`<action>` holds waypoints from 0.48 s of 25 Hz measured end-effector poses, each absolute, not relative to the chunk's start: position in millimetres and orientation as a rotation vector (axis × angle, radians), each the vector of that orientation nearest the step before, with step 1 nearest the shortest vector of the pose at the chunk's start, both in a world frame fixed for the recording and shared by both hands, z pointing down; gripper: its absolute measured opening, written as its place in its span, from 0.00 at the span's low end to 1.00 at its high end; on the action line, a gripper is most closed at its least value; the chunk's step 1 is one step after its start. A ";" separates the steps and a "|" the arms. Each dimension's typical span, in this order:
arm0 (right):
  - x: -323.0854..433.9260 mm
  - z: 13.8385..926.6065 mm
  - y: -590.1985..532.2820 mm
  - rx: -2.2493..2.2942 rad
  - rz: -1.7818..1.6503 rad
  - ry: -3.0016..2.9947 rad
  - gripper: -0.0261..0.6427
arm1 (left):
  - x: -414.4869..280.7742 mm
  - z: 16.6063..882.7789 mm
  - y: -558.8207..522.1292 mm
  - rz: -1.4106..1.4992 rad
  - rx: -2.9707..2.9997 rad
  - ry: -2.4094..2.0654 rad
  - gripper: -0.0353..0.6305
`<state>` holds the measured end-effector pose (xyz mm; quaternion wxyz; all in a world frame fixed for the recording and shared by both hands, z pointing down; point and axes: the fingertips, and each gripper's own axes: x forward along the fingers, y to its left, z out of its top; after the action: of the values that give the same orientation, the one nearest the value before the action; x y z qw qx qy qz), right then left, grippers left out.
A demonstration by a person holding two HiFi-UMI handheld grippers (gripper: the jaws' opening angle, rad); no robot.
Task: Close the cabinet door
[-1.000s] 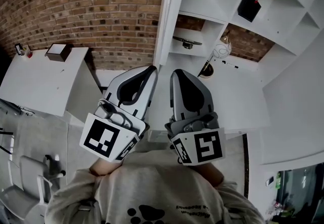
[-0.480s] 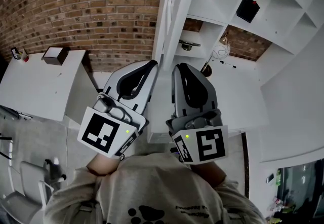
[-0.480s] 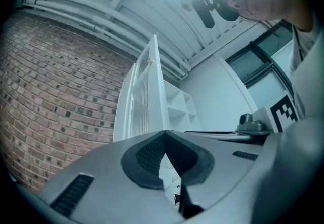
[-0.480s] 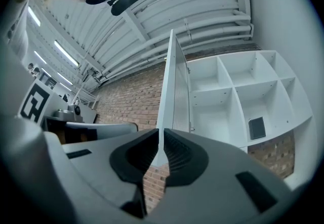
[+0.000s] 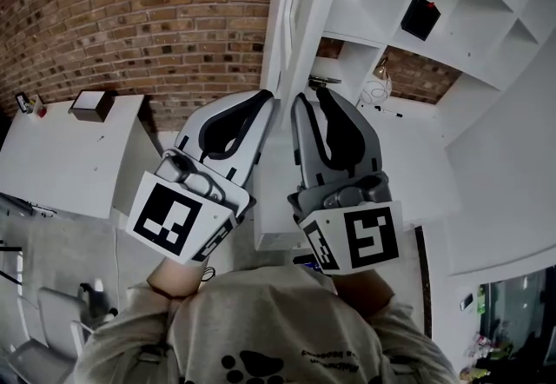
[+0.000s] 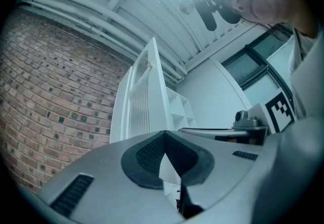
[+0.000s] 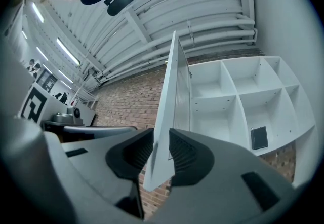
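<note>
Cabinet door [image 7: 169, 101] edge btwn R gripper [image 7: 161, 151] fingers, just opening; L gripper [image 6: 163, 136] fingers pressed together.

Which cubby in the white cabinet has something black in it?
The bottom-row middle cubby in the right gripper view: a flat black object stands inside; neighbouring cubbies look bare.

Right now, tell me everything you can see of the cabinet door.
The cabinet door is a tall white panel, painted wood by the look, with a plain frame around a finely ribbed face. It stands swung wide open, edge-on to the person, joined to the left side of the white shelf cabinet. Its lower free edge sits between the pads of the right tool, whose jaws have just been opening; no firm pinch shows.
</note>
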<state>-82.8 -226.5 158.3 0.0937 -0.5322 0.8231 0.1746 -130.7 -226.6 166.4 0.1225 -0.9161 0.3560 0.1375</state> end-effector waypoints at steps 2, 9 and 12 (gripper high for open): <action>-83.9 153.9 -229.3 -1.576 0.518 2.441 0.18 | -131.0 161.9 -228.7 0.406 -2.665 1.031 0.06; -94.4 143.2 -243.6 -1.561 0.504 2.467 0.25 | -130.9 149.4 -235.6 0.415 -2.660 1.000 0.06; -98.0 139.8 -250.7 -1.585 0.496 2.466 0.26 | -134.6 146.2 -238.0 0.416 -2.653 0.997 0.06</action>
<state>-98.0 -250.7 139.8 0.0840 -0.5312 0.8265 0.1663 -134.6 -238.0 146.2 0.1382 -0.9172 0.3447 0.1440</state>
